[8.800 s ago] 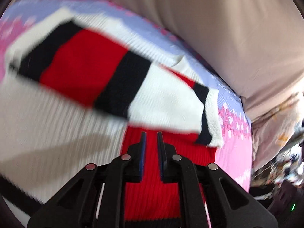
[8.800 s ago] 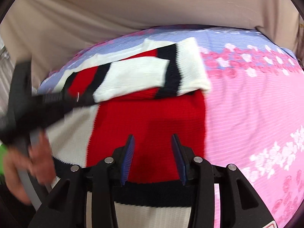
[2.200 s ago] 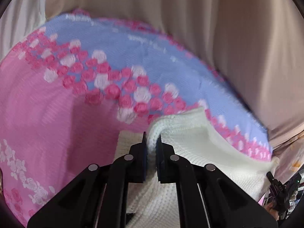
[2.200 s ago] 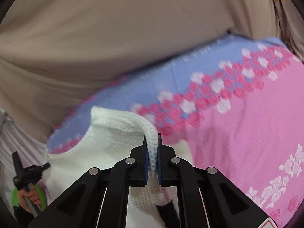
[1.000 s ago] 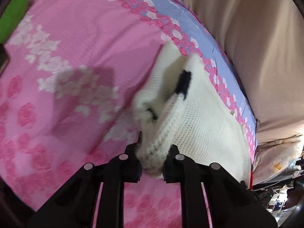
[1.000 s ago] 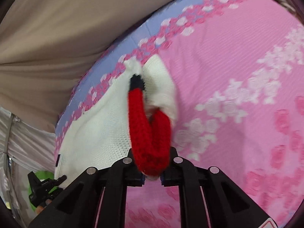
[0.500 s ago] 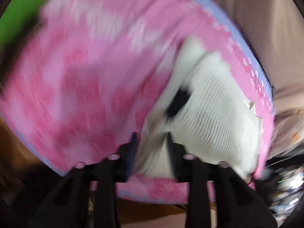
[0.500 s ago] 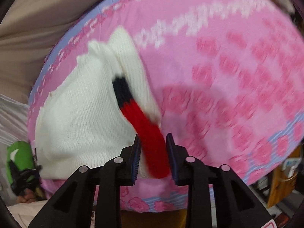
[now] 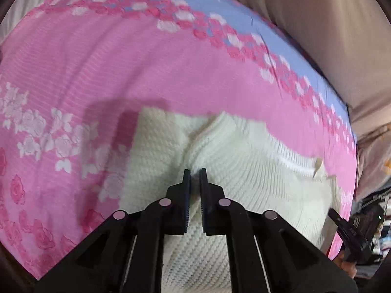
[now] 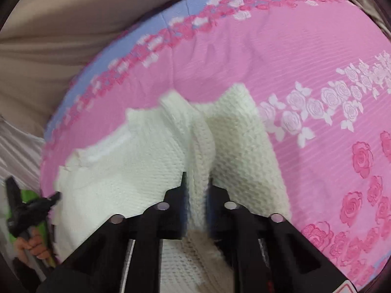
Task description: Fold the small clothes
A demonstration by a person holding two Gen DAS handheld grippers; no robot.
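The white knit sweater [image 9: 244,171] lies on a pink bedspread [image 9: 85,61] with roses on it. In the left wrist view, the left gripper [image 9: 193,173] has its two black fingers nearly together, with only a thin gap. A bit of the white knit sits in that gap, pinched tight. The knit puckers into a ridge right at the tips. The lower part of the sweater is hidden under the gripper's black arms.

In the right wrist view, the right gripper [image 10: 196,178] squeezes a thick raised fold of the sweater [image 10: 136,171] between its fingers. The fingertips look blurry, so the edges are hard to make out. The fold runs away from the tips toward the far edge of the sweater.

Farther out, the bedspread [image 10: 293,48] turns blue along its far side. Behind it hangs a tan cloth [image 10: 61,24]. At the left edge, a hand [image 10: 34,246] holds the other gripper's handle, partly cut off.
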